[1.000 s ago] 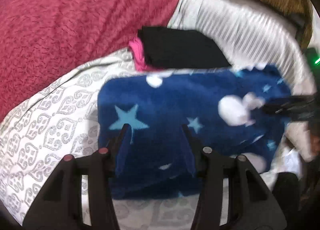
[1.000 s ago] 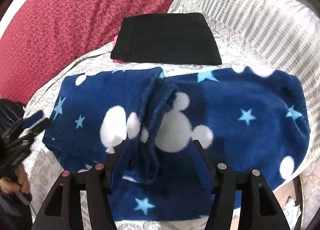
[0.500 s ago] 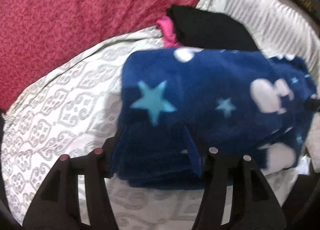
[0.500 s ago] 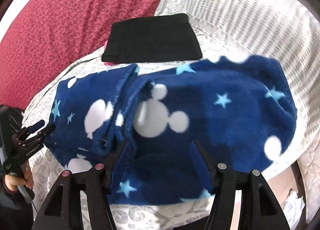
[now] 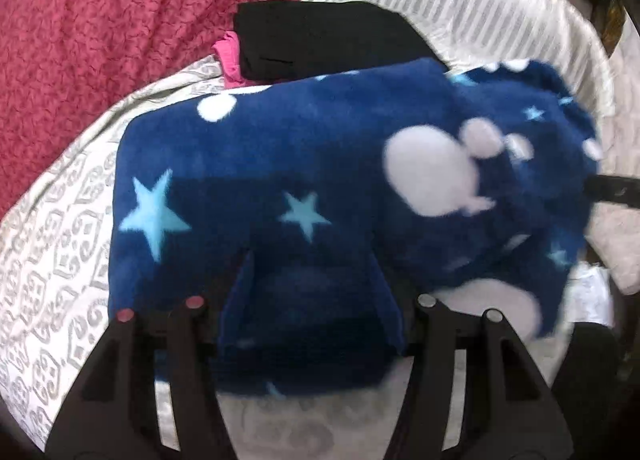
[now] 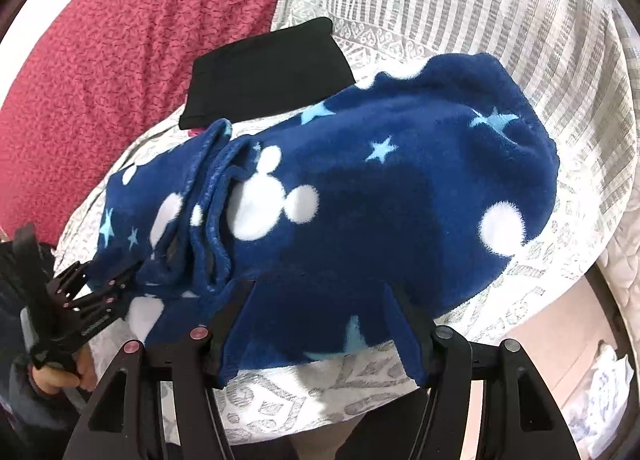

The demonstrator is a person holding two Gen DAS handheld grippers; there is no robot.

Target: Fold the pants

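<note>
On the patterned bedspread (image 6: 528, 272), both jaws clamp the blue fleece pants (image 6: 400, 196).

We find almost no readable text — only a faint white line of lettering on the black plastic left gripper (image 6: 106, 278) in the right wrist view, too small and blurred to make out.

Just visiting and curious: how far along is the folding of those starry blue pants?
The blue pants already look doubled into a thick bundle on the patterned bedspread. Both tools, left and right, have fleece between their fingers. Left: setting it down neatly, perhaps beside the folded black garment.
</note>
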